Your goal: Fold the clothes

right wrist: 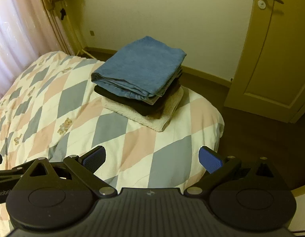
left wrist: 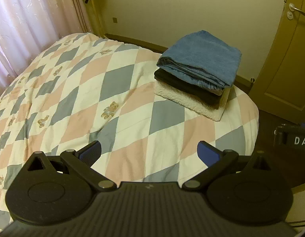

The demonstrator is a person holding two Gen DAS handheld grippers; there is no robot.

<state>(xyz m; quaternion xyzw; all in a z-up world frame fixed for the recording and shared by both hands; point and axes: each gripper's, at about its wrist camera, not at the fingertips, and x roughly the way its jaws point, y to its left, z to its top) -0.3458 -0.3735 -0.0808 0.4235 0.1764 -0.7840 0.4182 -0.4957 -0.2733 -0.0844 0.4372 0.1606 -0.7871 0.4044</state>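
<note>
1. Left claw [left wrist: 149,151] and right claw [right wrist: 152,157]: jaws spread wide, holding nothing.
2. Folded stack [right wrist: 140,83] sits on the bed [left wrist: 73,98] corner.
3. We judge folding done; next needs another garment, none visible.

We're looking fwd along each gripper's jaws, both cams tilting down over the bed [left wrist: 116,98] from its near edge, facing the far wall w/ the door [right wrist: 271,59]. Left cam is sitting further left, right cam nearer the bed's corner. Both views are sharing the folded stack [left wrist: 200,69] [right wrist: 140,79], mid-distance.
</note>
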